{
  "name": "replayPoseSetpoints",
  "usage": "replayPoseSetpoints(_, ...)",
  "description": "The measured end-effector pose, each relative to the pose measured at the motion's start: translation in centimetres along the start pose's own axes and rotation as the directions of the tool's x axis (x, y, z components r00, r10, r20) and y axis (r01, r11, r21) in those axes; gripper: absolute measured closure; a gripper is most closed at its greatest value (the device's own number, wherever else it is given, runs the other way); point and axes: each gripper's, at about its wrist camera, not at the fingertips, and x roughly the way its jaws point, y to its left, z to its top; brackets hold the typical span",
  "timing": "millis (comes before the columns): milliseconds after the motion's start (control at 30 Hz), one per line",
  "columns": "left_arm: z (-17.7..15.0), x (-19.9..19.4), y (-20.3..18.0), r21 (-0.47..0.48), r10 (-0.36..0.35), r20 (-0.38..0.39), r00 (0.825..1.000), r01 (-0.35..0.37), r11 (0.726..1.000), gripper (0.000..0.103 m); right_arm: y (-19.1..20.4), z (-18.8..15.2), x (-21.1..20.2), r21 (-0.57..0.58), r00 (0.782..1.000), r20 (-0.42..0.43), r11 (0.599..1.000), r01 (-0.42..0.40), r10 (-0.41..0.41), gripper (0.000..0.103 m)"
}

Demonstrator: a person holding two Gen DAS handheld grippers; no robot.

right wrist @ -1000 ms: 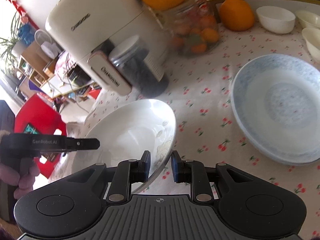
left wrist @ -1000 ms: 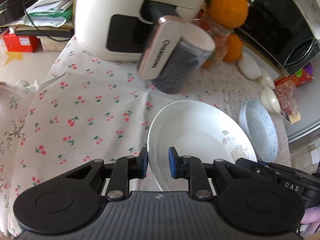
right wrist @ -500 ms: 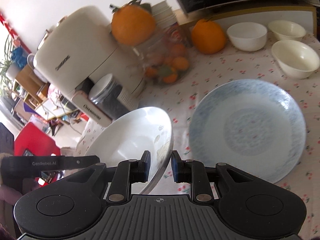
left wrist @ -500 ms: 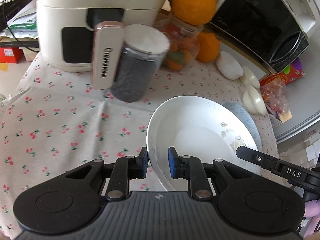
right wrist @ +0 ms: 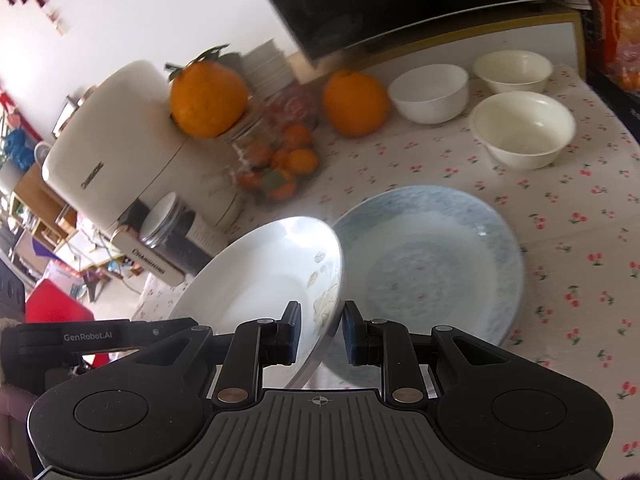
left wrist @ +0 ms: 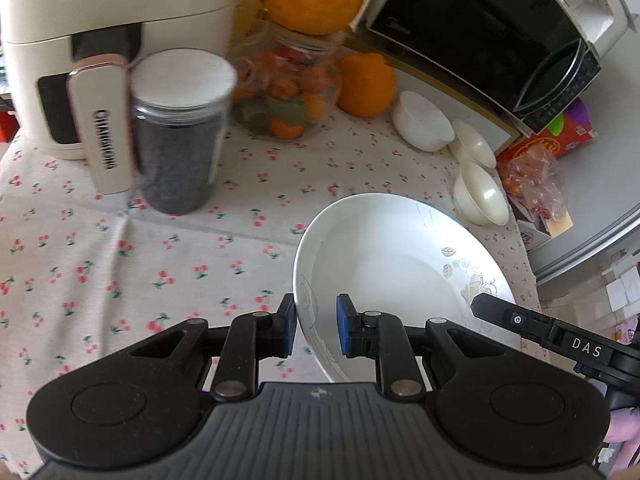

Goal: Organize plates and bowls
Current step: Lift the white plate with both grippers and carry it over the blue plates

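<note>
A white plate point(left wrist: 400, 268) with a pale flower print is held in the air between both grippers. My left gripper point(left wrist: 316, 330) is shut on its near rim. My right gripper point(right wrist: 319, 332) is shut on the opposite rim of the white plate point(right wrist: 256, 276), which tilts over the left edge of a blue-patterned plate point(right wrist: 432, 264) lying on the cherry-print tablecloth point(right wrist: 560, 240). In the left wrist view the blue plate is hidden behind the white one. Three small bowls point(right wrist: 524, 128) stand at the back right, the same bowls point(left wrist: 480, 196) beside the white plate.
A cream air fryer point(left wrist: 100, 40), a dark-filled jar point(left wrist: 176, 136) and a glass jar of small oranges point(left wrist: 288, 96) with big oranges point(left wrist: 366, 84) stand at the back. A black microwave point(left wrist: 480, 28) and a snack bag point(left wrist: 532, 184) sit at the right by the table's edge.
Both grippers have carried the white plate to the right across the table; it now overlaps the blue plate. The bowls and the microwave have come into fuller view.
</note>
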Motion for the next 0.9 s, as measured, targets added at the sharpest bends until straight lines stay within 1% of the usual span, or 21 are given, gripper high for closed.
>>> replayPoseSetpoints(367,0.0,1.7,-2.8,0.021,0.003,0.002,1.0,-0.003,1.0,0.085,-3.0,0.5,-1.3,0.046,0.999,0.022,0.998,0.038,-0.039,0.081)
replayPoseSetpoints(600,0.1,3.2,-4.7,0.045,0.032,0.012,0.999,-0.032,0.998,0.085,-4.5,0.4,-1.6,0.071,0.997,0.019,0.995,0.068,-0.069,0.081)
replayPoseSetpoints(900,-0.3,4.9,-6.5,0.103,0.083,0.011,0.997,-0.083,0.991,0.085,-6.0,0.7,-1.5,0.11,0.993,0.019,0.988,0.112,-0.115,0.081)
